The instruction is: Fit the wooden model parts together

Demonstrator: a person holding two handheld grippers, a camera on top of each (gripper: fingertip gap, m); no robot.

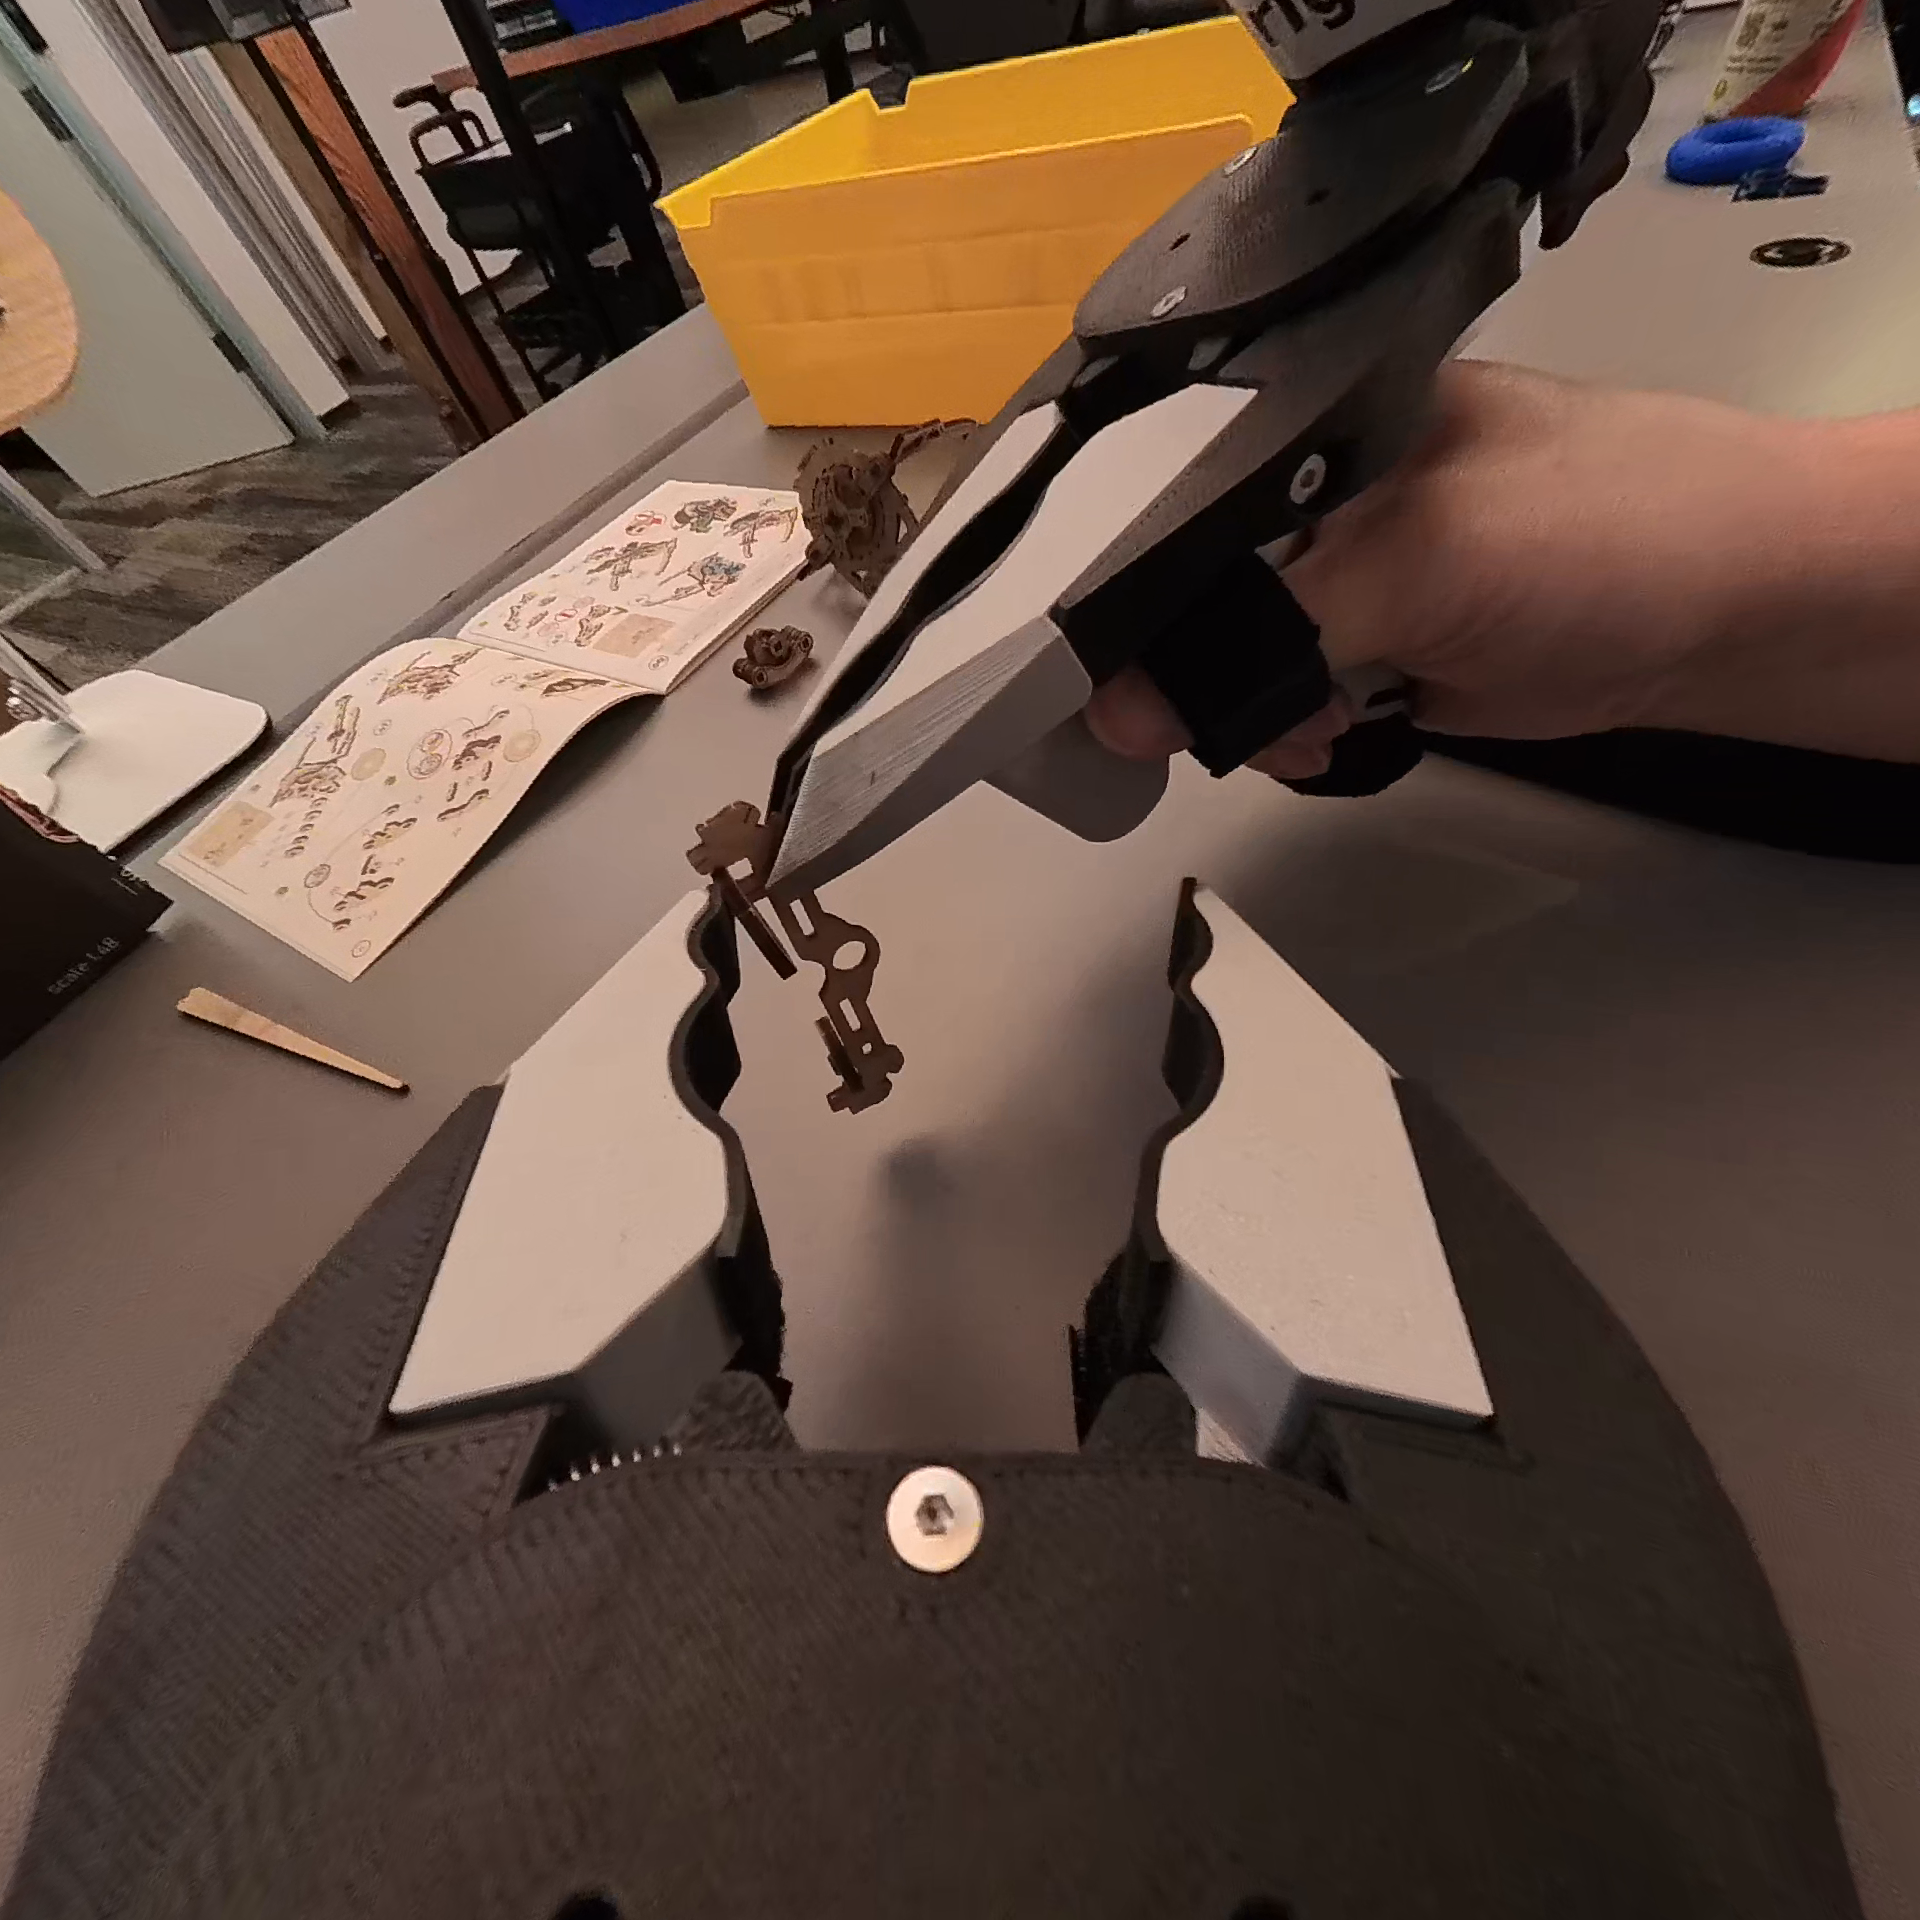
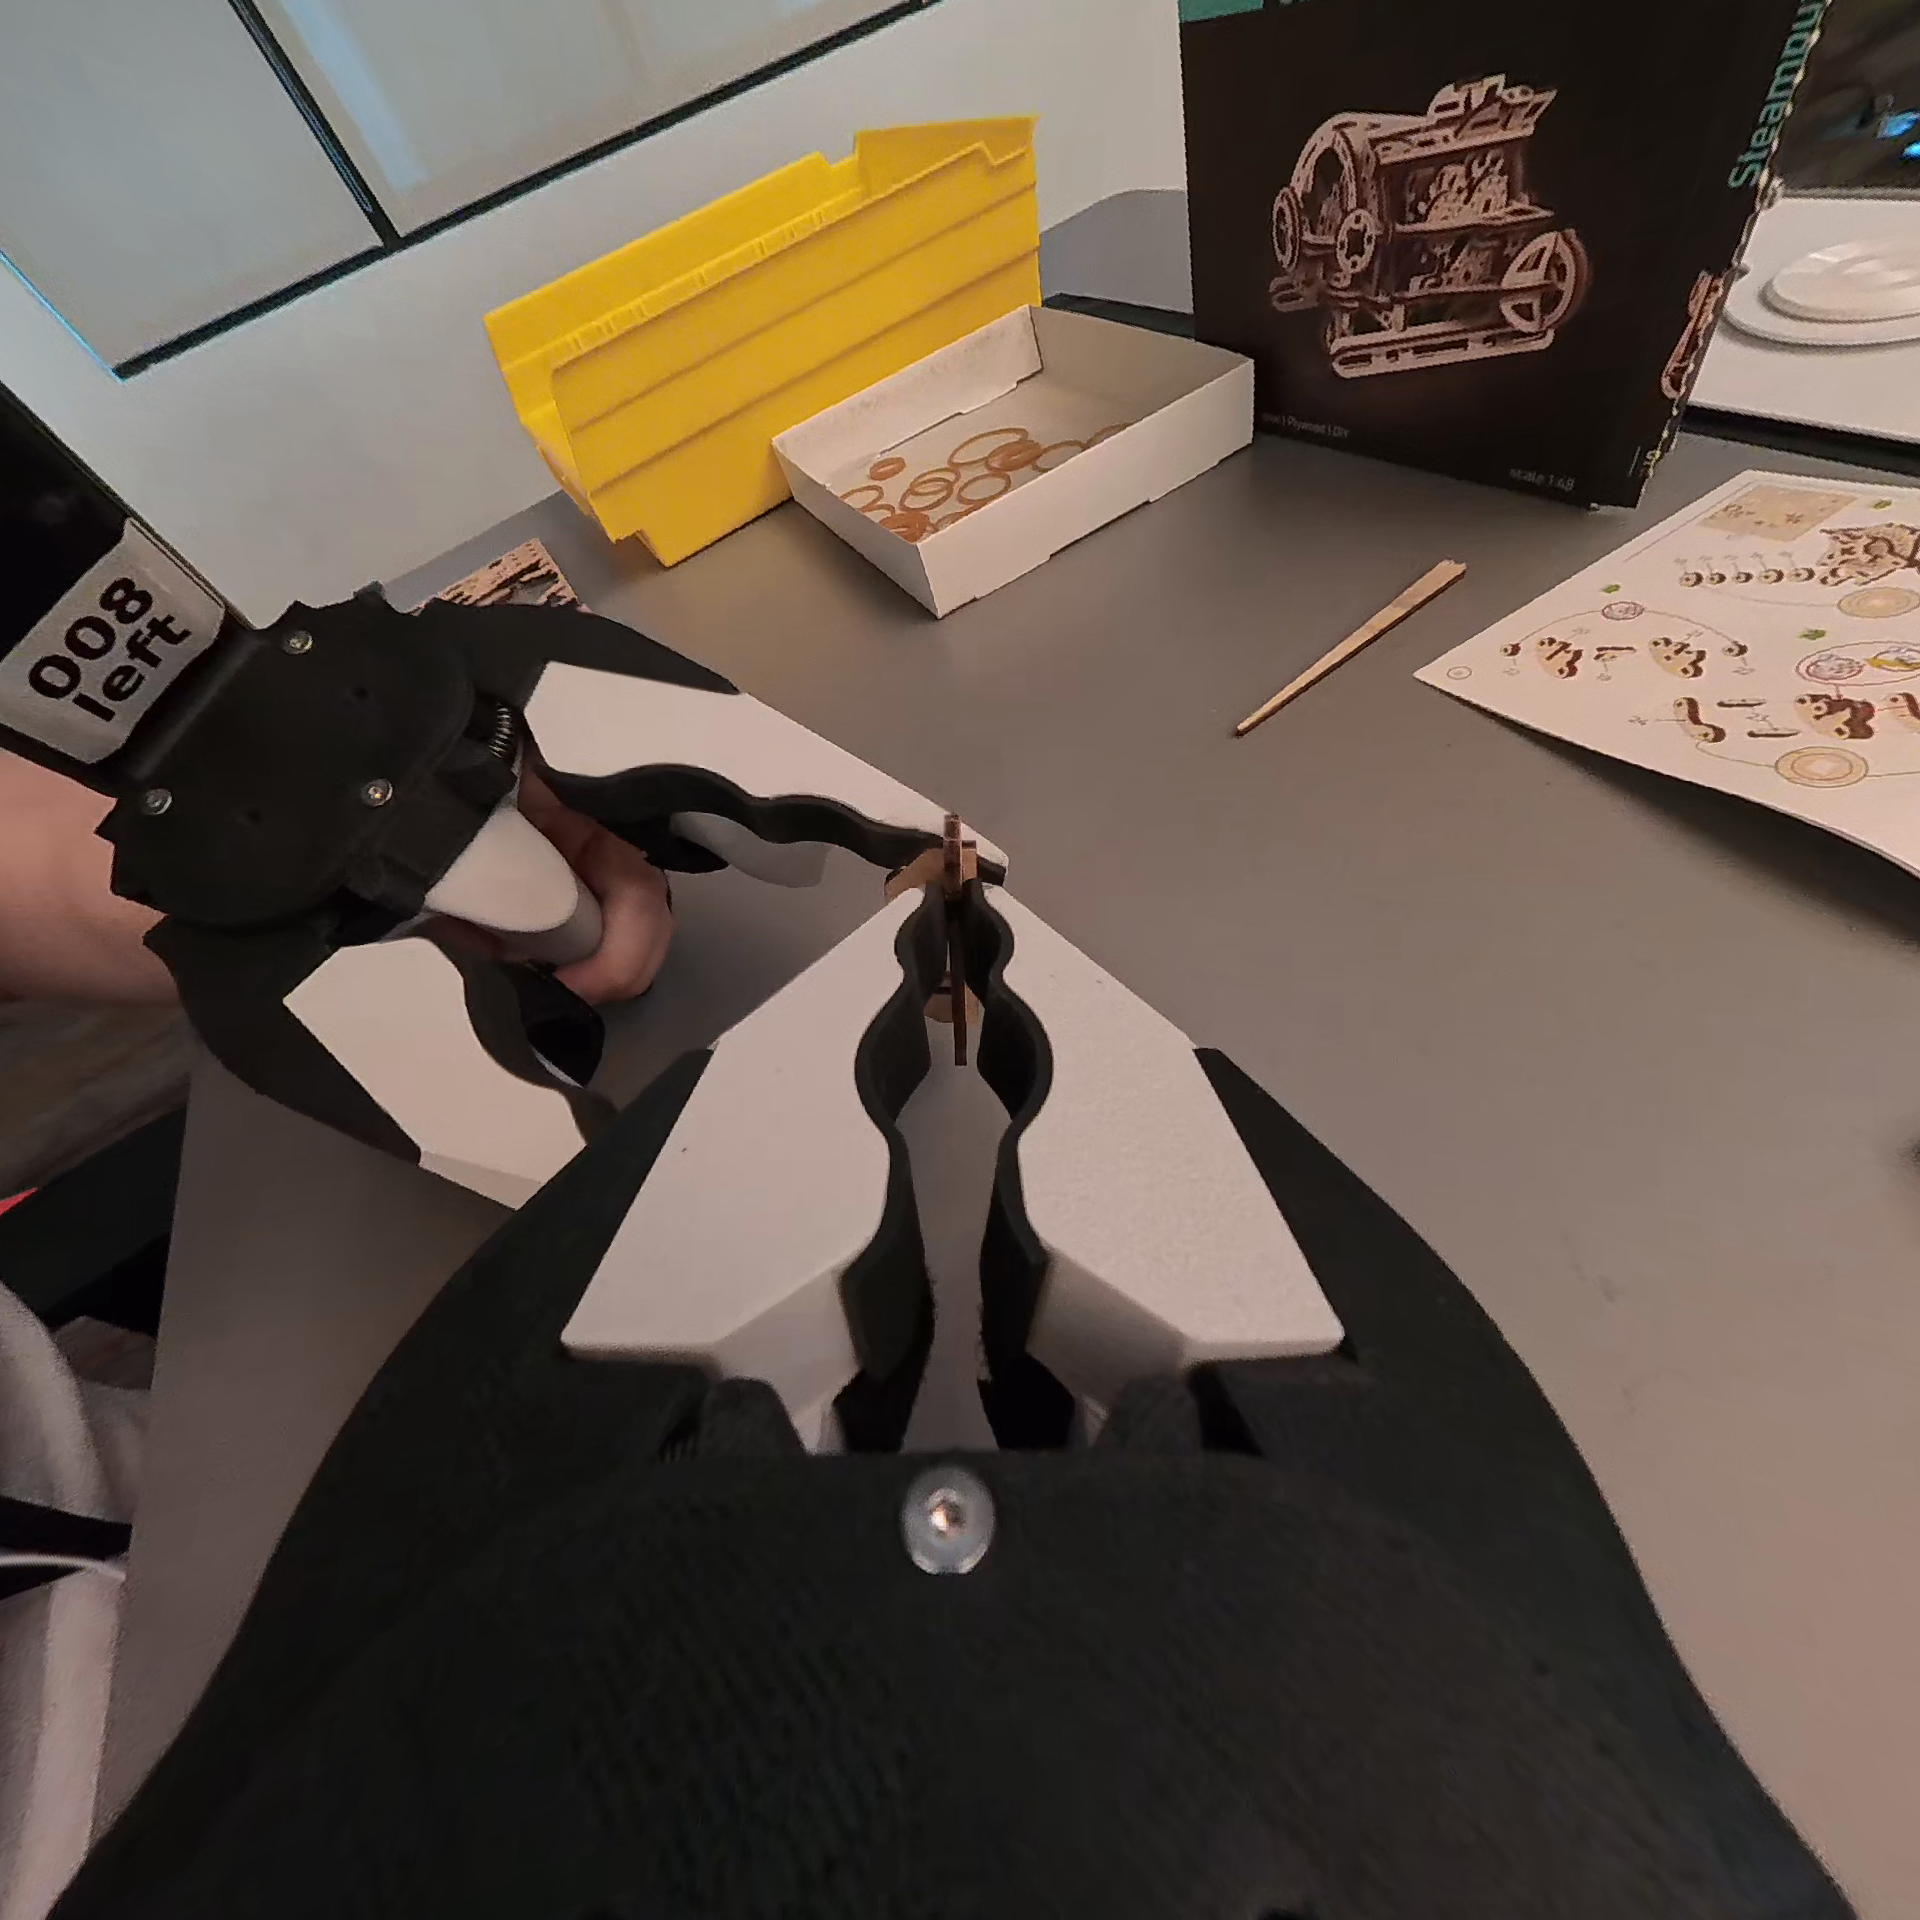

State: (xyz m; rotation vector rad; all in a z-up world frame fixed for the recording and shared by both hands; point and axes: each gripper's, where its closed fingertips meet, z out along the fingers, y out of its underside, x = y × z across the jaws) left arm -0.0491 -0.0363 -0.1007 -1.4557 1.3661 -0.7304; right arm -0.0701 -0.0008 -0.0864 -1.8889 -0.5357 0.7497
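Observation:
My right gripper (image 2: 953, 906) is shut on a flat, dark wooden part with slots and a hole (image 1: 847, 966), seen edge-on in the right wrist view (image 2: 957, 1003). In the left wrist view the right gripper (image 1: 781, 860) comes in from the upper right and the part hangs down from its tips above the grey table (image 1: 1455, 1039). A short wooden slat (image 1: 756, 930) sits crosswise in the part. My left gripper (image 1: 951, 902) is open and empty. Its left fingertip (image 1: 712, 920) lies right beside the slat; whether they touch is unclear. It also shows at the left of the right wrist view (image 2: 769, 987).
A yellow bin (image 1: 935, 281) stands at the back. An open instruction booklet (image 1: 468, 748), a wooden stick (image 1: 291, 1039), a geared sub-assembly (image 1: 857, 509) and a small assembly (image 1: 774, 660) lie on the table. A white tray of wooden rings (image 2: 1018, 457) and the black kit box (image 2: 1455, 239) stand behind.

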